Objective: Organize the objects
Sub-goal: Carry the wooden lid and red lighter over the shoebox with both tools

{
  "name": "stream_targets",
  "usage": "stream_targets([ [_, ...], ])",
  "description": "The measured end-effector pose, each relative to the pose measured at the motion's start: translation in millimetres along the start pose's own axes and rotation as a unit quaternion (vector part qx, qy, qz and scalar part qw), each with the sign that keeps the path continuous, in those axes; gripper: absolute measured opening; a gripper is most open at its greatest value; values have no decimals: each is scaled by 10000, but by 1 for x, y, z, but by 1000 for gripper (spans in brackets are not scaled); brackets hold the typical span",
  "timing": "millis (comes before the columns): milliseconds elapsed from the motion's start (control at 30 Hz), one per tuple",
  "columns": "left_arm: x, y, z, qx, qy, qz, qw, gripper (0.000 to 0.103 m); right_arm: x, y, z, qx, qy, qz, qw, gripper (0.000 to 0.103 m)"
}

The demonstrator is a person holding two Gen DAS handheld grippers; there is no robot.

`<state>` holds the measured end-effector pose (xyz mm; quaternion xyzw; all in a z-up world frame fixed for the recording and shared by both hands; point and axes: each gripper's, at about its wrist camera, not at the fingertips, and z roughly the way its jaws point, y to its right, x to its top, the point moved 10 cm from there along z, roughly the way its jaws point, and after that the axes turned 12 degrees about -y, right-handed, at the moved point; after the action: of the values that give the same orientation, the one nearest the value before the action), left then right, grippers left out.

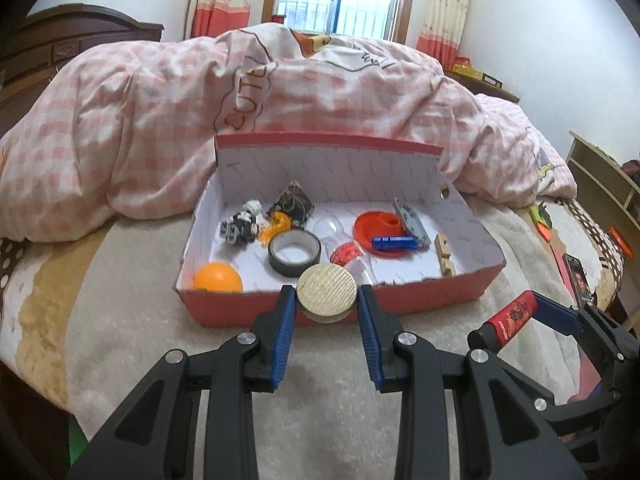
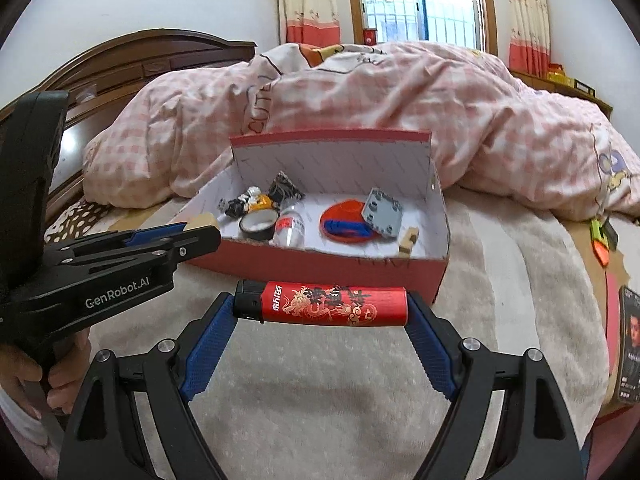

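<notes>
A red cardboard box (image 1: 432, 294) with a white inside lies open on the bed, its lid propped against the quilt. My left gripper (image 1: 326, 300) is shut on a round gold-topped disc (image 1: 327, 287), held just in front of the box's near wall. My right gripper (image 2: 322, 306) is shut on a red lighter (image 2: 328, 304) with a dragon print, gripped end to end and lying crosswise before the box (image 2: 320, 264). Inside the box lie an orange ball (image 1: 218, 277), a roll of dark tape (image 1: 294, 252), a clear bottle (image 2: 291, 230), a red dish (image 1: 378, 232) and other small items.
A rumpled pink checked quilt (image 1: 280, 92) rises behind the box. Pale fluffy bedding (image 2: 320, 392) lies under both grippers. A card with a portrait (image 2: 632, 332) and small orange and green items (image 2: 600, 240) lie at the bed's right edge. A hand (image 2: 60, 384) holds the left gripper.
</notes>
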<state>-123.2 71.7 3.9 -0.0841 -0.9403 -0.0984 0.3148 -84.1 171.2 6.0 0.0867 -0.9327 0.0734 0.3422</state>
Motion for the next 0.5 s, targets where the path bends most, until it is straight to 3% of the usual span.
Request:
stream_targets([
  [500,35,-7,17,103,23,17,9999,31,44,5,12,-139,267,-184,9994,85],
])
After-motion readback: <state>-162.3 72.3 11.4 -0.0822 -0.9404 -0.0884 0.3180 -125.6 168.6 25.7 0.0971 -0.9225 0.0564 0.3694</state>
